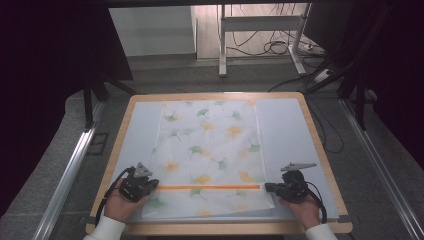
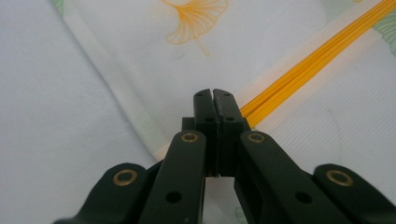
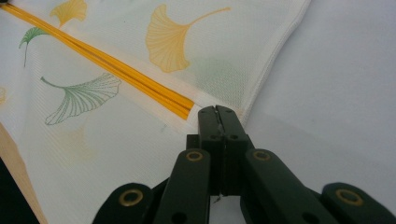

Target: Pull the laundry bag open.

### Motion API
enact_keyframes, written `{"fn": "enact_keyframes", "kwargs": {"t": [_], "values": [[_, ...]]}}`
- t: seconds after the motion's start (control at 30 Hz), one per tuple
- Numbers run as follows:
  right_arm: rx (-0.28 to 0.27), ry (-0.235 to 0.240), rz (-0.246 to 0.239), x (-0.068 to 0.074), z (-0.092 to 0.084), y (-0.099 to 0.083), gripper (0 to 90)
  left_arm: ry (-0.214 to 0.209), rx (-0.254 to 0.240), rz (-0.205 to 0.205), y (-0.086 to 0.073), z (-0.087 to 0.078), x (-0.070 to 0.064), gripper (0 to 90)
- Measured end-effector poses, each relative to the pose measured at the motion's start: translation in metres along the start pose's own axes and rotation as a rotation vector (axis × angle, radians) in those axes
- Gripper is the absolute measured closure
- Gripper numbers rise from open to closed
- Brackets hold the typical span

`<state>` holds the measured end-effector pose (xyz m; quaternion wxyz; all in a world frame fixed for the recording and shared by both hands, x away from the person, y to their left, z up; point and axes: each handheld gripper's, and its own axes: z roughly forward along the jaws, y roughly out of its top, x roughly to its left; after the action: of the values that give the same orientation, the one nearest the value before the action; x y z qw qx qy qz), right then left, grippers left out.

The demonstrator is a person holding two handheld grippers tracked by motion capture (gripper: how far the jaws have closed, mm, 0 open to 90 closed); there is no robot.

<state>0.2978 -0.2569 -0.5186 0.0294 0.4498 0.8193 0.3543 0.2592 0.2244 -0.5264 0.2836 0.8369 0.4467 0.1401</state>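
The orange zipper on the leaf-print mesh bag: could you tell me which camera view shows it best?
The high view: the orange zipper runs whole across the mesh bag, from the left gripper to the right gripper. The left gripper view shows one end by its shut jaws; the right gripper view shows the other end.

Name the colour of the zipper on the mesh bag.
Orange-yellow zipper, clearest in the left gripper view.

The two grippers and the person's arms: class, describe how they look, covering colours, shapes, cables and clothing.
Both the left gripper and the right gripper are black, each topped by a grey three-cornered plate, with a black cable looping back from it toward the wrist. In the gripper views, each has two flat black jaws on linked black arms with brass-coloured rivets. The person wears white sleeves.
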Motion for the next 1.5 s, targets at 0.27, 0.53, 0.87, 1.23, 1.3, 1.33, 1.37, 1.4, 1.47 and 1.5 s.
{"fn": "enact_keyframes", "kwargs": {"t": [0.27, 0.53, 0.87, 1.23, 1.3, 1.33, 1.37, 1.4, 1.47, 1.5], "values": [[0.000, 0.000, 0.000, 0.000, 0.000, 0.000, 89.8, 0.014, -0.001, -0.007, -0.003, -0.002, 0.003, 90.0], [0.001, -0.001, 0.000, 0.000, 0.000, 0.000, 89.8, 0.018, 0.001, -0.006, -0.003, -0.003, 0.004, 90.0], [0.002, -0.006, -0.003, 0.000, 0.000, 0.000, 89.8, 0.022, 0.003, -0.004, -0.004, -0.003, 0.004, 90.0], [0.002, -0.006, -0.001, 0.000, 0.000, 0.000, 89.8, 0.021, -0.016, -0.028, -0.011, -0.009, 0.011, 90.0], [0.002, -0.006, -0.001, 0.000, 0.000, 0.000, 89.8, 0.030, -0.017, -0.025, -0.011, -0.009, 0.010, 90.0], [0.002, -0.006, -0.001, 0.000, 0.000, 0.000, 89.8, 0.031, -0.017, -0.026, -0.011, -0.009, 0.010, 90.0], [0.002, -0.006, -0.001, 0.000, 0.000, 0.000, 89.8, 0.028, -0.017, -0.026, -0.011, -0.009, 0.011, 90.0], [0.002, -0.003, -0.001, 0.000, 0.000, 0.000, 89.8, 0.027, -0.017, -0.027, -0.011, -0.009, 0.011, 90.0], [0.003, 0.001, -0.001, 0.000, 0.000, 0.000, 89.8, 0.029, -0.017, -0.026, -0.011, -0.010, 0.011, 90.0], [0.003, 0.001, -0.001, 0.000, 0.000, 0.000, 89.8, 0.030, -0.017, -0.026, -0.011, -0.010, 0.011, 90.0]]}}
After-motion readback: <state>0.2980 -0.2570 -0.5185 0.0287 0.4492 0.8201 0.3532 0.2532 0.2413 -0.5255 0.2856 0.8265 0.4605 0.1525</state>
